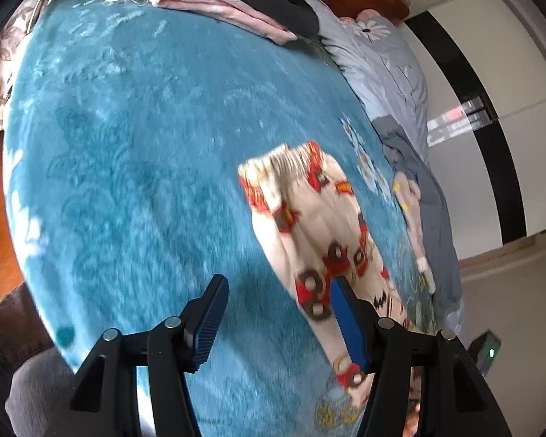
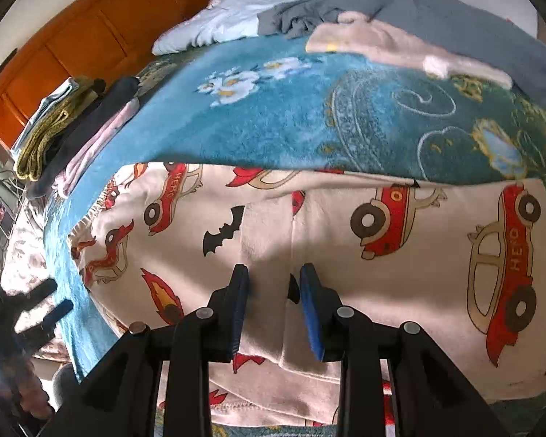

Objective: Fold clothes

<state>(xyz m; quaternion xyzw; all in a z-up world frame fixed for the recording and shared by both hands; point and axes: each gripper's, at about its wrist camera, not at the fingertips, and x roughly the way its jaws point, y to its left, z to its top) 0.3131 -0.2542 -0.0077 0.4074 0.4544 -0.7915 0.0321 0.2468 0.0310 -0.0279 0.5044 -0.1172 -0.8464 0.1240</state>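
Left wrist view: lying lengthwise on the teal blanket [image 1: 127, 153] of the bed, car-print trousers [image 1: 309, 218], waistband away from the camera, legs running toward it. Hovering above blanket and trouser leg, left hand-held gripper [image 1: 276, 322], jaws spread wide, gripping nothing. Sitting at the far edge, a stack of folded clothes [image 1: 218, 3].

Right wrist view: filling the foreground, the same trousers [image 2: 345, 255], seemingly doubled over, layered edges showing near the bottom. Poised just over the cloth, right hand-held gripper [image 2: 275, 313], jaws partly parted, clamping nothing. Looking soft, light and limp, likely sagging and bunching when lifted; probably best pinching at hem or waistband, through every layer.
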